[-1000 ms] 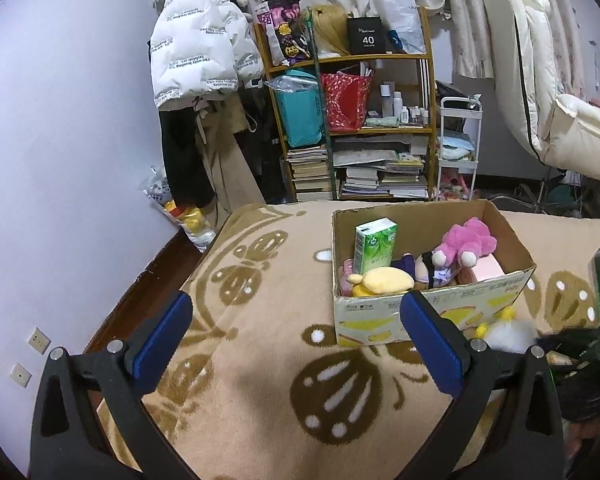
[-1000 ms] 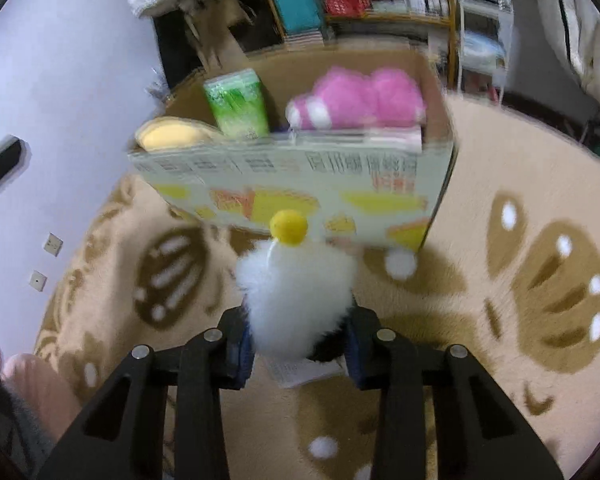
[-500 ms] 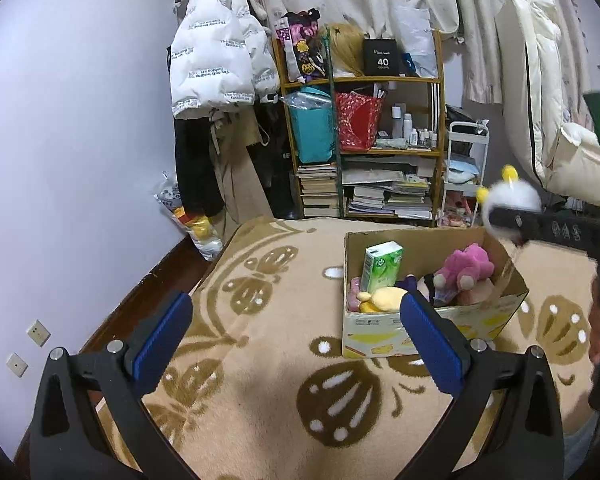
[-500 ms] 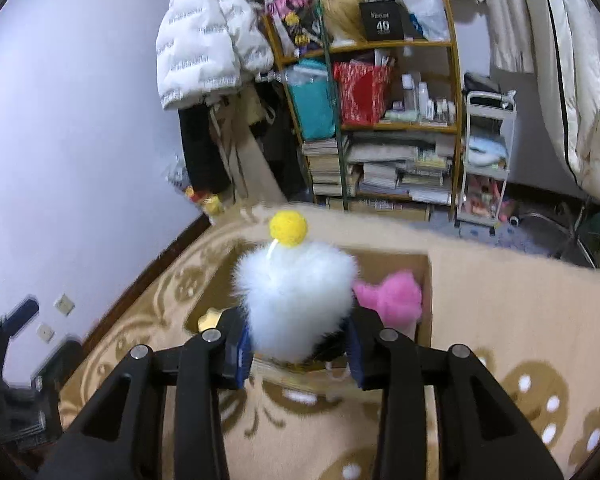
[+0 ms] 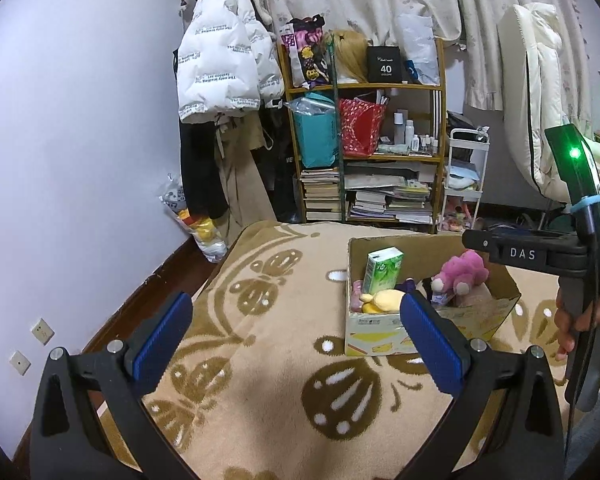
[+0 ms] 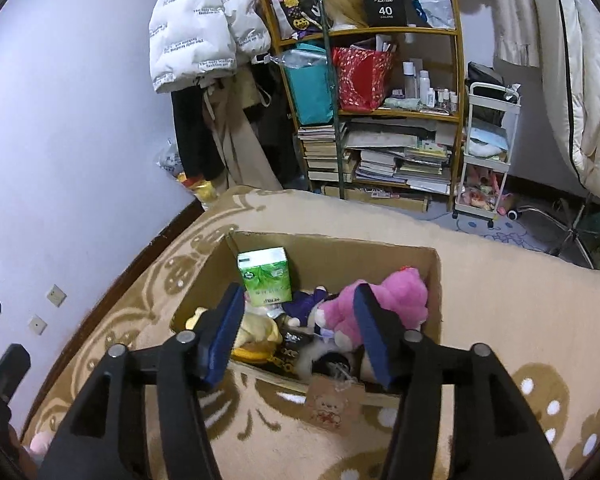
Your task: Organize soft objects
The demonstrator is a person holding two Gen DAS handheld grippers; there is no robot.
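Over the cardboard box [image 6: 434, 280] the right gripper [image 6: 300, 330] now stands with fingers released and empty; half a second ago they clamped the white fluffy toy [image 6: 320, 356], which now lies inside the box's near wall, its paper tag [image 6: 332, 404] hanging outside. That item appears delivered. The left gripper [image 5: 296, 340] remains spread wide, empty, above the rug [image 5: 260, 360].

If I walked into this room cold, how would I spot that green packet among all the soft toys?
Find the open cardboard box on the tan patterned rug, in front of the wooden bookshelf. The green packet stands upright in the box's far left corner. It is the only flat-sided, printed item there; the pink plush and the yellow plush beside it are rounded and fuzzy.
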